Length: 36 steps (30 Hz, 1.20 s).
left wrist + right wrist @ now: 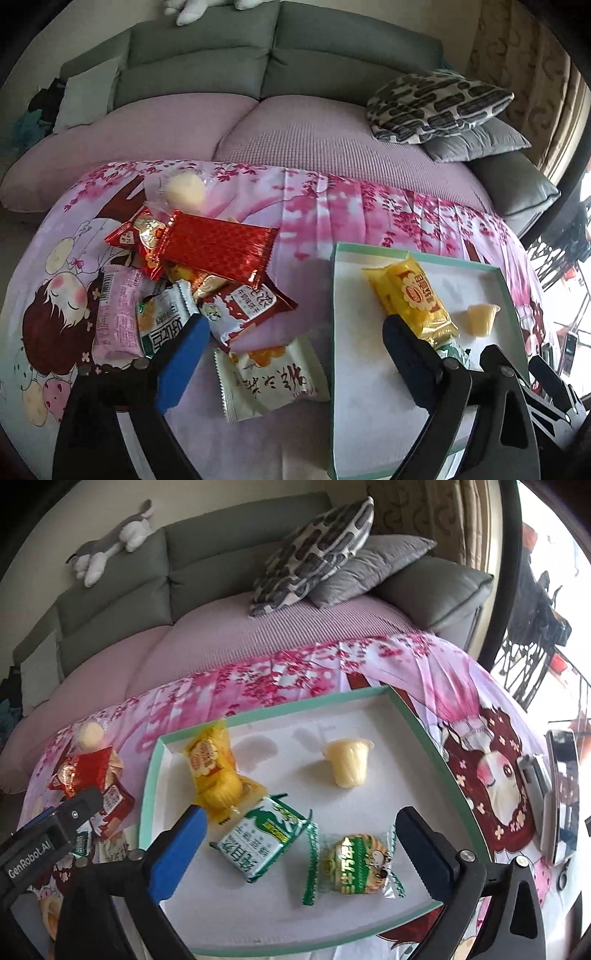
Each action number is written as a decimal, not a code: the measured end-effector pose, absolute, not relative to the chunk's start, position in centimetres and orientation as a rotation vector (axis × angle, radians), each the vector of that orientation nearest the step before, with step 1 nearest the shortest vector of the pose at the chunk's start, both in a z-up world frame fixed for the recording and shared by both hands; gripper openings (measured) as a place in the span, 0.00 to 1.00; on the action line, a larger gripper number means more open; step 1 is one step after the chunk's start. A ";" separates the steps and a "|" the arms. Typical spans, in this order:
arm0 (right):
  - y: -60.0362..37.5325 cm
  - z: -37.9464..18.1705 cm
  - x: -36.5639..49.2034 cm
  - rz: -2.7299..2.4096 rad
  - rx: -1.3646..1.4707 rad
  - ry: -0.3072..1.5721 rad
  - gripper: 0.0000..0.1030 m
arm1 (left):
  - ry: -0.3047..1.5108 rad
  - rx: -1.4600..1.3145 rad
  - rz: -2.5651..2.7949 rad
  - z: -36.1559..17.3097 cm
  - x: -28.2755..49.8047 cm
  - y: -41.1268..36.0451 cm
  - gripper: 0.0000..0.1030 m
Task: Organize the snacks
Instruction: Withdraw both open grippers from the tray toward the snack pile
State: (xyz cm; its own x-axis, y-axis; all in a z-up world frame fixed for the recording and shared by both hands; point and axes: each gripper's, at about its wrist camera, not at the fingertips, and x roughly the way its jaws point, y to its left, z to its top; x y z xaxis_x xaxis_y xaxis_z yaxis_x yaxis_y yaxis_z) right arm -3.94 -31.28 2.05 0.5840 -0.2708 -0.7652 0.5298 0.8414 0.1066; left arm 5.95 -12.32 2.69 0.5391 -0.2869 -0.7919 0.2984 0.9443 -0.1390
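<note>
Both tongs gape over crinkly foil packets (218,247), shallow cardboard tray (155,775).

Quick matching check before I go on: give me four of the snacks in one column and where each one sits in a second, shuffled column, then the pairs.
Things:
1. jelly cup
2. yellow pack
3. long red pack
4. round cookie pack

Places:
A. on top of the loose pile on the cloth, outside the tray
B. in the tray, near its left wall
C. in the tray, nearest the right gripper, between its open fingers in the view
D. in the tray, alone toward the far right

Pairs: 1-D, 2-B, 3-A, 4-C
</note>
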 end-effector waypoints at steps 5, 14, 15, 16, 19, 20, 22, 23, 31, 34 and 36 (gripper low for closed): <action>-30.2 3.0 -3.9 -0.451 0.315 0.765 1.00 | 0.942 0.029 -0.333 2.6 6.2 -11.9 0.92; -28.9 3.5 -3.5 -0.412 0.309 0.711 1.00 | 0.899 0.021 -0.304 3.7 6.8 -9.5 0.92; -28.9 3.6 -3.6 -0.409 0.312 0.704 1.00 | 0.896 0.023 -0.300 3.8 6.9 -9.3 0.92; -28.7 3.6 -3.6 -0.406 0.316 0.697 1.00 | 0.893 0.025 -0.299 3.8 7.1 -8.9 0.92; -28.4 3.7 -3.6 -0.405 0.322 0.682 1.00 | 0.894 0.017 -0.307 3.9 7.4 -8.1 0.92; -28.2 3.7 -3.5 -0.405 0.315 0.680 1.00 | 0.893 0.012 -0.311 3.9 7.5 -7.9 0.92; -27.7 3.8 -3.3 -0.400 0.295 0.681 1.00 | 0.891 0.000 -0.310 4.1 7.7 -7.4 0.92; -27.4 3.8 -3.2 -0.398 0.284 0.682 1.00 | 0.888 -0.008 -0.310 4.2 7.8 -7.1 0.92; -24.8 3.0 -1.5 -0.343 0.235 0.722 1.00 | 0.929 -0.053 -0.311 3.6 9.3 -4.8 0.92; -23.9 2.7 -0.8 -0.327 0.224 0.743 1.00 | 0.958 -0.075 -0.312 3.0 10.1 -3.8 0.92; -23.5 2.5 -0.4 -0.314 0.225 0.752 1.00 | 0.972 -0.072 -0.308 2.5 10.5 -3.3 0.92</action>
State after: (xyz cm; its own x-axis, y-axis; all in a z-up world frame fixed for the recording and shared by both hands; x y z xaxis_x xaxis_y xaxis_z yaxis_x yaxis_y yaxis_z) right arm -0.38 -23.53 2.53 0.6876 -0.1982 -0.6985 0.3573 0.9298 0.0878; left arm 10.46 -3.26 2.51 0.5238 -0.2887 -0.8014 0.2249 0.9543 -0.1968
